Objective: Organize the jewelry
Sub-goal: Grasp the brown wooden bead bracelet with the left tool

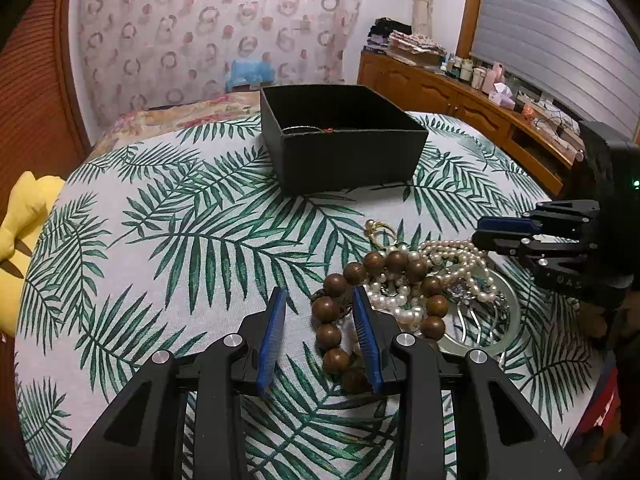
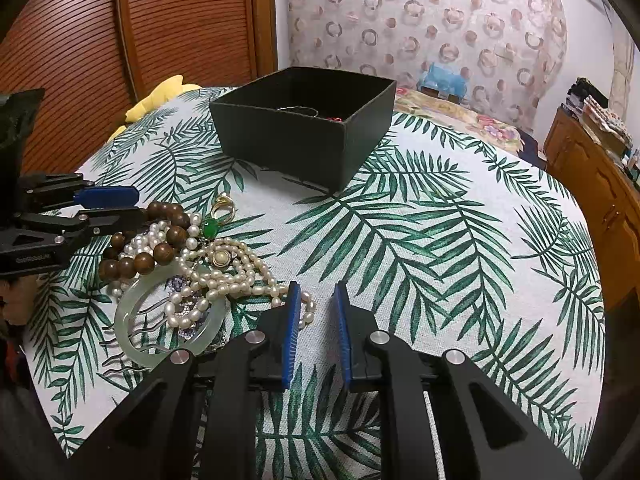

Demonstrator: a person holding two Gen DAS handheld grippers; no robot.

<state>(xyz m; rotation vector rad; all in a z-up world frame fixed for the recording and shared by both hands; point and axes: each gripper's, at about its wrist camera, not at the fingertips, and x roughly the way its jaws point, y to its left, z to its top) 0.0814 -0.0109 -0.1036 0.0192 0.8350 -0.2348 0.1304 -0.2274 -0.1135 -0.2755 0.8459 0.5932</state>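
Note:
A pile of jewelry lies on the palm-leaf tablecloth: a brown wooden bead bracelet (image 1: 384, 268) (image 2: 160, 240), pearl strands (image 1: 452, 264) (image 2: 224, 276), a pale jade bangle (image 1: 508, 312) (image 2: 132, 332), a green stone pendant (image 2: 210, 227) and a gold ring (image 1: 378, 229) (image 2: 224, 205). A black open box (image 1: 340, 140) (image 2: 304, 128) stands behind, with a thin chain and something red inside. My left gripper (image 1: 320, 300) is open at the pile's left edge, its right finger against the wooden beads. My right gripper (image 2: 318, 292) is open and empty, just right of the pearls.
A yellow plush toy (image 1: 20, 240) (image 2: 160, 96) lies at the table's left edge. A wooden sideboard (image 1: 460, 92) with bottles stands to the right. A louvered wooden door (image 2: 120, 40) and patterned curtain are behind.

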